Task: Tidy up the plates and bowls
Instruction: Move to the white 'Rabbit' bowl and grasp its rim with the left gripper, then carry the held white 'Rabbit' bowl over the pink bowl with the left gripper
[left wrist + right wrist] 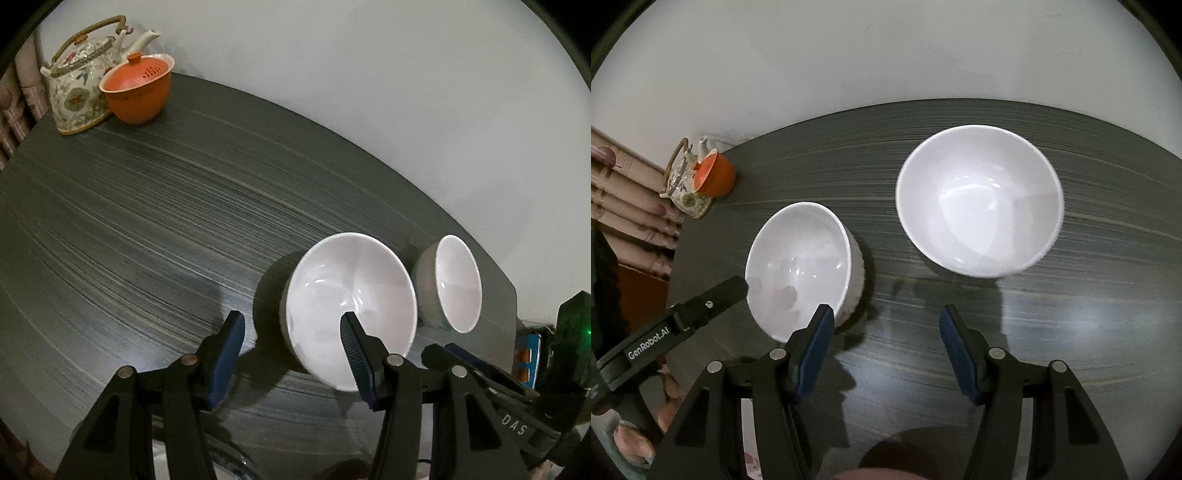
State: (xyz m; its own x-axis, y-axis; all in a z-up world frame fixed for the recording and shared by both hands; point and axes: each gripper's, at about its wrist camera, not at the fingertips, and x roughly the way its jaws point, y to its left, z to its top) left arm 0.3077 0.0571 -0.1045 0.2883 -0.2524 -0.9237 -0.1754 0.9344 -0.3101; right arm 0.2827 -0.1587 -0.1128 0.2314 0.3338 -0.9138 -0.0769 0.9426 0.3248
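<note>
A dark grey streaked table (1071, 332) sits against a plain white wall (886, 55), and I take the nearer white bowl (351, 310) as my landmark. From the left wrist view, my left gripper (291, 354) hangs over that bowl's near side with its jaws apart and nothing clamped: one blue-padded finger shows over the bowl's inside, the other over bare table on the outer side of the rim, so the rim lies between them, and I cannot tell whether either pad touches it. The second white bowl (456, 282) stands just beside the landmark bowl, close but not touching, both upright. Well away from it, at the far corner of the table, a patterned teapot (79, 81) stands with an orange lidded cup (138, 90) touching its side. From the right wrist view, my right gripper (886, 350) is released too, its jaws over bare table on the near side of the gap between the two bowls, gripping nothing. The landmark bowl lies off its one finger, the second bowl beyond the other.
</note>
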